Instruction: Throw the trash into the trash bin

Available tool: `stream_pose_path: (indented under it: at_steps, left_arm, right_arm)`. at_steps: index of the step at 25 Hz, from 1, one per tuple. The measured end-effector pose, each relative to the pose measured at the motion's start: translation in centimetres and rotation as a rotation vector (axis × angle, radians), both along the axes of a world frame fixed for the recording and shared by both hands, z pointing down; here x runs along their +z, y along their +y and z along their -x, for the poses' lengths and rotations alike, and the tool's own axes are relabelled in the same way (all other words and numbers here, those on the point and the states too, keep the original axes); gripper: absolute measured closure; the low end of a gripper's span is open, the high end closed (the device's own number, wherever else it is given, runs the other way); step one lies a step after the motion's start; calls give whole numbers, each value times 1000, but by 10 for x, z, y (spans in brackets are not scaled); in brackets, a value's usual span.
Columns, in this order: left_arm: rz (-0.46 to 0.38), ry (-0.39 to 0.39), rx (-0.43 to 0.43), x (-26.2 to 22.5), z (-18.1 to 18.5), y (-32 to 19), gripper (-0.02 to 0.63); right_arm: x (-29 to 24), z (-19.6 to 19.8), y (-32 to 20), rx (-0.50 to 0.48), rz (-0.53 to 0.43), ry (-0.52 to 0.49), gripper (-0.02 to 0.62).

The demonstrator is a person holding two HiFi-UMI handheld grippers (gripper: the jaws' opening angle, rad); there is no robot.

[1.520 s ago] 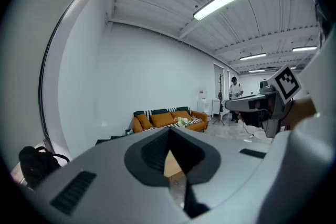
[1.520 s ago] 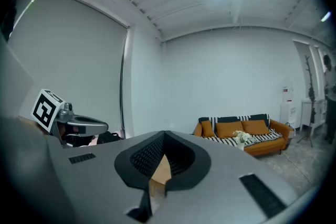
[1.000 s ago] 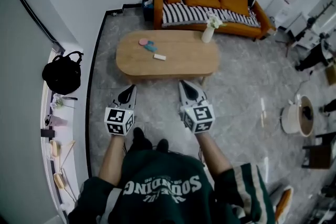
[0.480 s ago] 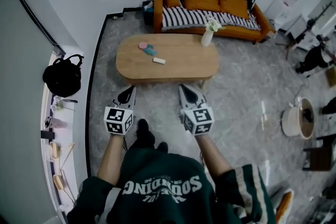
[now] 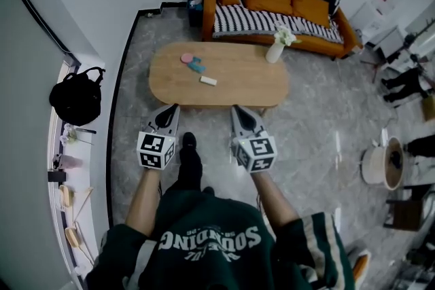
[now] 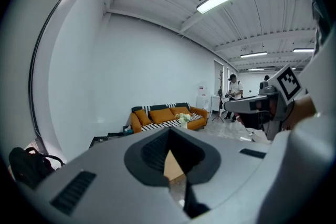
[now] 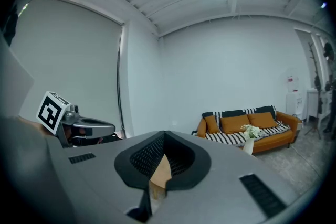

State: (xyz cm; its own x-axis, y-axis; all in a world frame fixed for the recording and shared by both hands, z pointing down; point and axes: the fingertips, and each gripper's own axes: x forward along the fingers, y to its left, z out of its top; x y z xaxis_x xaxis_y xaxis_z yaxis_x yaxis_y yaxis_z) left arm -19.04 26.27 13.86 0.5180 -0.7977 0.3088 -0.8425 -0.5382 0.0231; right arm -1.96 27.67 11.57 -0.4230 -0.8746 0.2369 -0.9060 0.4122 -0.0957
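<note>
My left gripper and right gripper are both pressed together and empty, and the trash lies on the table ahead, small and light I think, best pinched across its middle

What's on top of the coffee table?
On the table: a pink round thing, a blue thing beside it, a small white piece, and a white vase of flowers at its far edge. Only the spot under the vase is hidden.

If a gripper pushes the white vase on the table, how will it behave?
The vase looks tall and narrow with flowers on top, so it probably tips easily. It stands near the table edge, so a push might drop it.
</note>
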Motion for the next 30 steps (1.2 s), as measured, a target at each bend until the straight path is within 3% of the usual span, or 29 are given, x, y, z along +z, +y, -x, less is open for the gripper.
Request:
stream_pose_path:
  at_steps: [8,18,23,30]
  left_arm:
    - [30,18,9,23,6,-112,604]
    - [71,-25,114,43,5,-247,604]
    - [96,-5,143,51,-5,-287,604]
    - [106,-11,170,56,-24,-324,604]
  right_arm:
    - [12,12,-109,0,13,8,597]
    - [24,25,-245,55,40,29,597]
    - [31,22,-276,74,91,57,597]
    - [38,15,-311,69,68,17,597]
